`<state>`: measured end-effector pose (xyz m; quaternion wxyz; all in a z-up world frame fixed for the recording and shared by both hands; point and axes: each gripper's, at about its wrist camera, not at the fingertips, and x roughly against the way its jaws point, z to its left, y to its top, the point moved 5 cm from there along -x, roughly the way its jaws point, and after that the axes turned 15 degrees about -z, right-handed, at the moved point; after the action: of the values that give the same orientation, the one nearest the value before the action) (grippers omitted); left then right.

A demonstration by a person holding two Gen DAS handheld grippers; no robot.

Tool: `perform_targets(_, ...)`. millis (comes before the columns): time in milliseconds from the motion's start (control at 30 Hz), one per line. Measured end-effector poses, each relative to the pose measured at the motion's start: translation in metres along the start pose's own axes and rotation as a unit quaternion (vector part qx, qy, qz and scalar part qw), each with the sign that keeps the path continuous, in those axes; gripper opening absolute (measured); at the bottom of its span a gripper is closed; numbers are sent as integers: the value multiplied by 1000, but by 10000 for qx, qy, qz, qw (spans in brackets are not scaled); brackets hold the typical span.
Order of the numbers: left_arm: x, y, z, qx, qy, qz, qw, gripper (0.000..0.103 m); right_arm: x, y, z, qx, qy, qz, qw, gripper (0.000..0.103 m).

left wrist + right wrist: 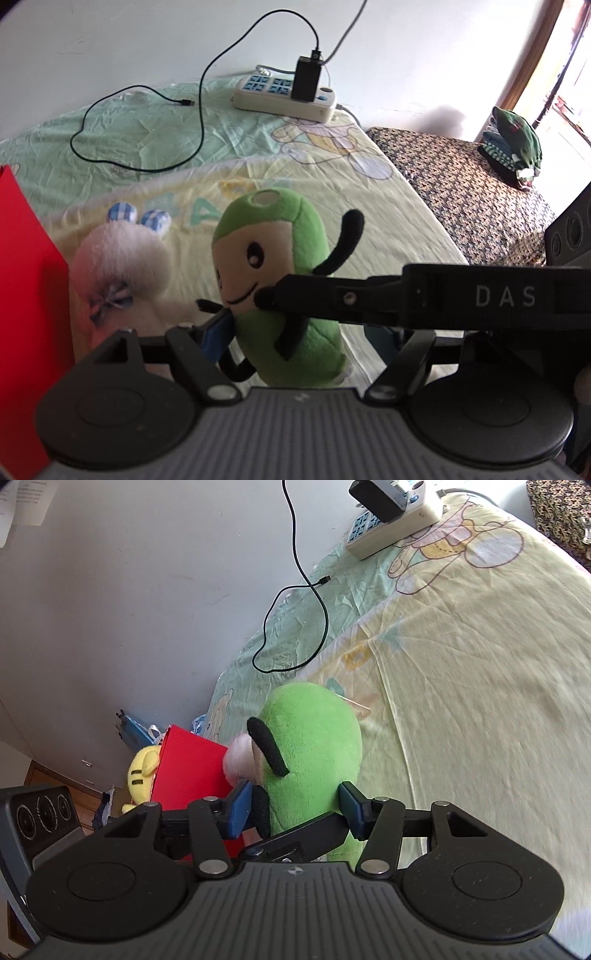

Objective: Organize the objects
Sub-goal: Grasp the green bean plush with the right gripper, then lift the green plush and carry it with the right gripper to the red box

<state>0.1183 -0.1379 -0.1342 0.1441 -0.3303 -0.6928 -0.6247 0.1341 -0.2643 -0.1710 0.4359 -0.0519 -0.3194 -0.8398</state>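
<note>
A green plush toy [273,258] with a smiling face and black limbs stands upright on the bed sheet [369,229]. My right gripper [295,808] is shut on it, blue pads pressed into both sides of the green plush toy [314,746]. In the left wrist view the right gripper's black finger [332,299] crosses the toy's middle. My left gripper [299,332] is open around the toy's lower body. Its left pad [216,334] touches the toy's arm, and its right finger is mostly hidden behind the other gripper.
A white plush [118,254] with blue checked ears lies left of the green one, against a red box [22,295]. A yellow plush [142,775] sits behind the red box [192,771]. A power strip [284,96] and black cable [140,110] lie near the wall. A patterned bench [461,184] holds folded clothes [513,147].
</note>
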Motion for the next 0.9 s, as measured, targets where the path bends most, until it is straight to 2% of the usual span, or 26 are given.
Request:
perform_targets(400,44,-22,-10,-277,-11,-93,9996,77,31,-38,17,-135,-24,24,9999,56)
perform_targets(667,82,-30,3,-374,130,-341,9986,77,34,-60,44,-61,177,83,9998,56)
perform_targets(900,123,-28,15,-512,199,-735,9958,77,39,-75,78,101,420,-74,9990,56)
